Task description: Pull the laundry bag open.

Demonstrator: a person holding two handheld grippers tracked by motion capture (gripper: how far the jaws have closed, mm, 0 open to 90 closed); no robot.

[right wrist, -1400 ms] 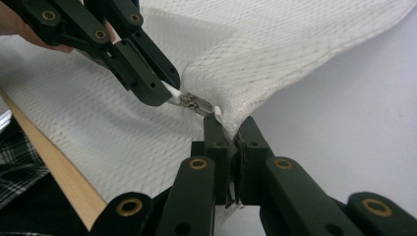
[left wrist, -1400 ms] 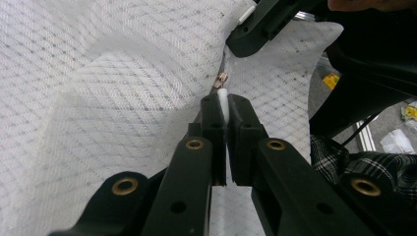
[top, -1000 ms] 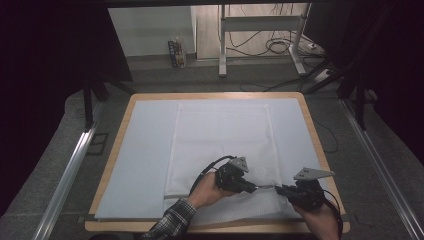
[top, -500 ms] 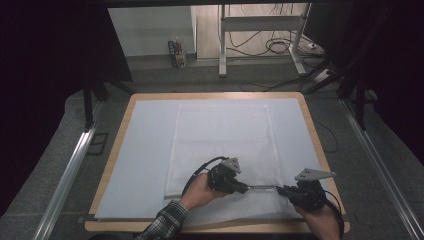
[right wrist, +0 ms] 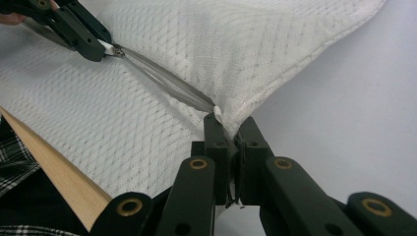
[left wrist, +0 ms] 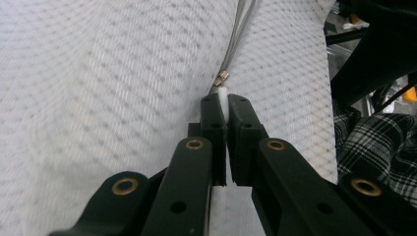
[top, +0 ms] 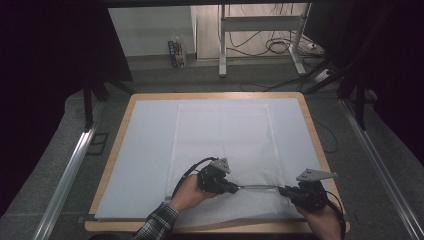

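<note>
White mesh pillowcase (top: 225, 145) lies flat on the table (top: 116, 150), which is covered by a pale sheet, its near end close to the table's near edge. A grey zipper (top: 257, 187) runs along that near end, parallel to the near edge, stretched taut between the two grippers.

Left gripper (top: 235, 189), near edge, a little left of centre: fingers (left wrist: 214, 125) pinched nearly together on the white zipper pull (left wrist: 223, 96); the small brass slider (left wrist: 222, 77) sits just beyond the fingertips. Same grip seen from the right gripper view, pull (right wrist: 104, 47) in the far gripper's (right wrist: 98, 51) tips.

Right gripper (top: 282, 191), toward the near right corner of the table: fingers (right wrist: 216, 135) closed tight on the pillowcase's corner fabric (right wrist: 219, 114) where the zipper (right wrist: 162, 78) ends. Fabric rises into a small peak at the grip.

Wooden table edge (right wrist: 54, 172) shows at lower left in the right gripper view. Plaid sleeve (top: 157, 222) on the left forearm.
</note>
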